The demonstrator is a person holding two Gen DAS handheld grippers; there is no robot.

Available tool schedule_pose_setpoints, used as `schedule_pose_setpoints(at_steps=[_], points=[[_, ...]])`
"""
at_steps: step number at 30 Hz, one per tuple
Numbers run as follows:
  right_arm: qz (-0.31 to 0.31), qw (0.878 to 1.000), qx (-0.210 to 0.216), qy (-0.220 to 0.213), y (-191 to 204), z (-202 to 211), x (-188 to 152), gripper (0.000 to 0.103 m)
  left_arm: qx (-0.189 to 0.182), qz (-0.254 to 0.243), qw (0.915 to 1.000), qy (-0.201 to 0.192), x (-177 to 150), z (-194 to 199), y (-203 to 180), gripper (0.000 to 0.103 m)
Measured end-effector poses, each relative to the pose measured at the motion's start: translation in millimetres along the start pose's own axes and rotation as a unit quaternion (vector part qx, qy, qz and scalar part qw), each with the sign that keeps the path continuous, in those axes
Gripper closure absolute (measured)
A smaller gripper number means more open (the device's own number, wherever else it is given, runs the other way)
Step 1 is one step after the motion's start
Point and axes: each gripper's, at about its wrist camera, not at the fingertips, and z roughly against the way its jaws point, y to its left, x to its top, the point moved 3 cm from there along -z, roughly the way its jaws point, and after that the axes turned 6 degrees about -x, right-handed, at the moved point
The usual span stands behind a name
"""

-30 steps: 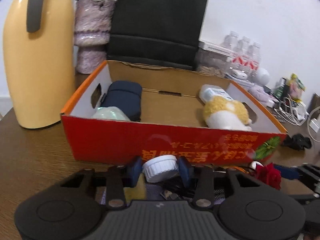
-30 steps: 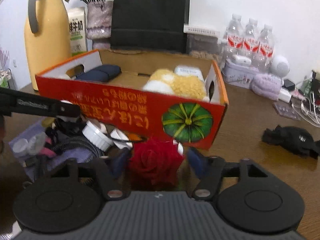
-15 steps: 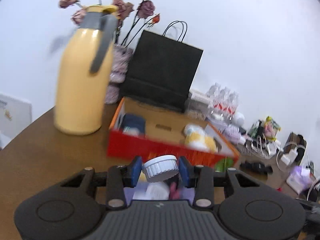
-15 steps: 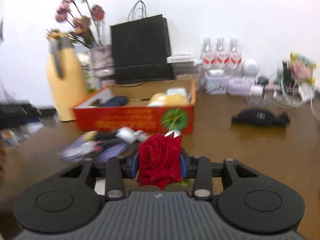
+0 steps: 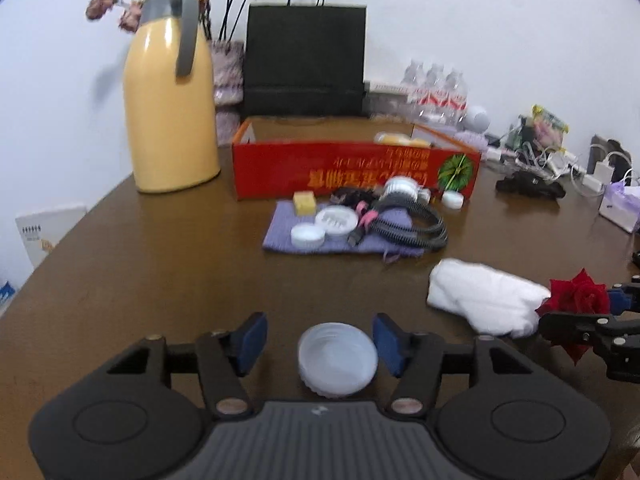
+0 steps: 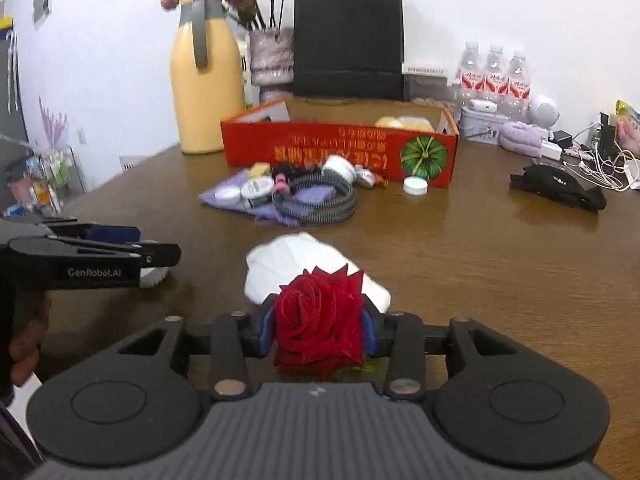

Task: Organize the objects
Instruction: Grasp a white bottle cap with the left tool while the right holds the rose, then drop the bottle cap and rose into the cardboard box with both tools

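Observation:
My left gripper (image 5: pixel 318 344) is open. A white lid (image 5: pixel 338 359) lies on the table between its fingers, touching the right pad or nearly so and apart from the left one. My right gripper (image 6: pixel 319 330) is shut on a red rose (image 6: pixel 320 316), which also shows in the left wrist view (image 5: pixel 578 302). The red cardboard box (image 6: pixel 340 152) stands far ahead with a yellow plush toy (image 6: pixel 404 122) inside. A purple cloth (image 5: pixel 280 228) with small white lids (image 5: pixel 336 220) and a grey coiled cable (image 5: pixel 412 224) lies in front of the box.
A white crumpled cloth (image 5: pixel 484 300) lies between the grippers. A yellow jug (image 5: pixel 168 108), a vase (image 6: pixel 272 56), a black paper bag (image 5: pixel 306 60), water bottles (image 6: pixel 496 76), a black pouch (image 6: pixel 556 186) and chargers (image 5: pixel 592 168) stand along the back of the brown table (image 6: pixel 500 264).
Both grippers have pulled back from the box toward the near side of the table. My left gripper opened and let go of the white lid, which now lies on the table.

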Motion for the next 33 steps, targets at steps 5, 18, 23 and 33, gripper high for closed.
schedule_pose_setpoints(at_steps=[5, 18, 23, 33], points=[[0.015, 1.0, -0.013, 0.013, 3, 0, -10, 0.046, -0.018, 0.006, 0.9998, 0.011, -5, 7, 2, 0.042], [-0.006, 1.0, -0.019, -0.019, -14, 9, 6, 0.064, -0.019, -0.011, 0.9997, 0.015, 12, 17, 10, 0.064], [-0.008, 0.993, -0.013, -0.118, -58, 35, 103, 0.064, -0.046, -0.071, 0.9924, -0.09, 122, 35, 23, 0.064], [0.005, 0.999, -0.032, -0.014, -113, -113, 262, 0.064, -0.064, -0.03, 0.9975, -0.01, 272, -102, 40, 0.064]])
